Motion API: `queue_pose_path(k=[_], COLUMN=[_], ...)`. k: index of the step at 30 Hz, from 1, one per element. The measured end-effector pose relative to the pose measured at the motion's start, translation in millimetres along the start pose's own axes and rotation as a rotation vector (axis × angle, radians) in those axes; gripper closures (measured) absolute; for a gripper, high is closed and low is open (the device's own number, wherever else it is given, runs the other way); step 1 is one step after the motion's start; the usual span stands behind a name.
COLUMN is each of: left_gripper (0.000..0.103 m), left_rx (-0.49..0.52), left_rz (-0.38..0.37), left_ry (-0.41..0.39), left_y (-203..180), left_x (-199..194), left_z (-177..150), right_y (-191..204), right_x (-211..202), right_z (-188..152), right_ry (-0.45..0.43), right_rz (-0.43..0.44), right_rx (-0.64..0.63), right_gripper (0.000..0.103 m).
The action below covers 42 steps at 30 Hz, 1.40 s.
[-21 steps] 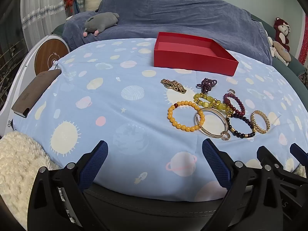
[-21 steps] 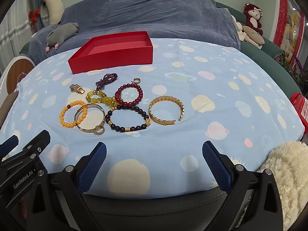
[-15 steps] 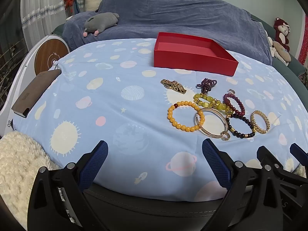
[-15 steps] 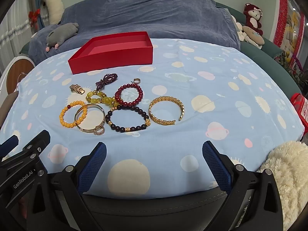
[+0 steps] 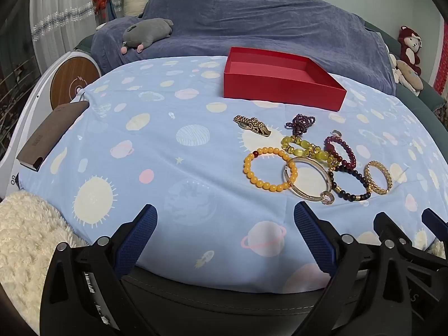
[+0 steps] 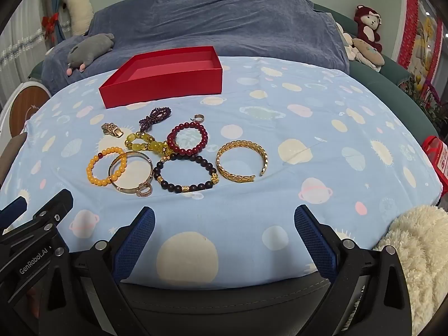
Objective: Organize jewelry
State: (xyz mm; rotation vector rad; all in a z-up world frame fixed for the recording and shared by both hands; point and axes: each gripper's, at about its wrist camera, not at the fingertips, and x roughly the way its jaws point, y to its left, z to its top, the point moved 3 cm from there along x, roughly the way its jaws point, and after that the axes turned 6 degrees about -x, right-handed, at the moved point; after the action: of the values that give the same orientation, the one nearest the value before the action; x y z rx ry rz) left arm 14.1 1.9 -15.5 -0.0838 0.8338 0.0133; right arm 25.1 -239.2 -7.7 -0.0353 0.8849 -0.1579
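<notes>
Two blue-padded fingers frame the left wrist view: the left hand-held gripper (image 5: 224, 235) tilts downward over the near edge of the tabletop (image 5: 117, 128), its jaws spread wide with nothing between them. The jewelry lies in a loose cluster at about two o'clock from that gripper: an orange bead bracelet (image 5: 268, 169) touching a thin gold bangle (image 5: 308, 180), a black bead bracelet (image 5: 351, 183) beside it, a gold cuff (image 5: 378, 177) farthest right, and yellow-green beads (image 5: 308, 148), a dark red bracelet (image 5: 341, 151), a purple strand (image 5: 301, 123) and a gold watch band (image 5: 252, 124) behind. An open red box (image 5: 282, 81) stands at one o'clock, beyond the cluster and apart from it. Part of the right hand-held gripper shows at four o'clock. In the right wrist view the right hand-held gripper (image 6: 224, 233) is likewise angled down at the near edge, jaws wide apart and holding nothing. Here the cluster sits at eleven o'clock, the gold cuff (image 6: 242, 163) nearest to twelve, a small ring (image 6: 198, 118) behind the dark red bracelet (image 6: 188, 137). The red box (image 6: 165, 77) lies farther back at eleven o'clock, with nothing visible inside.
</notes>
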Motion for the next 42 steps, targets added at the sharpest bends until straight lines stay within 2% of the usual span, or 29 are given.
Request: queue_pose_path(k=[34, 42], left_gripper=[0.009, 0.009], left_rx=[-0.003, 0.005], left_rz=[-0.003, -0.009], left_ry=[0.012, 0.018], left_y=[-2, -5], left_x=[0, 5], left_z=[1, 4], right_y=[5, -2], right_x=[-1, 4], right_z=[1, 11], right_ry=[0.007, 0.016], right_rz=[0.006, 0.005], right_rx=[0.001, -0.015], right_gripper=[0.007, 0.007])
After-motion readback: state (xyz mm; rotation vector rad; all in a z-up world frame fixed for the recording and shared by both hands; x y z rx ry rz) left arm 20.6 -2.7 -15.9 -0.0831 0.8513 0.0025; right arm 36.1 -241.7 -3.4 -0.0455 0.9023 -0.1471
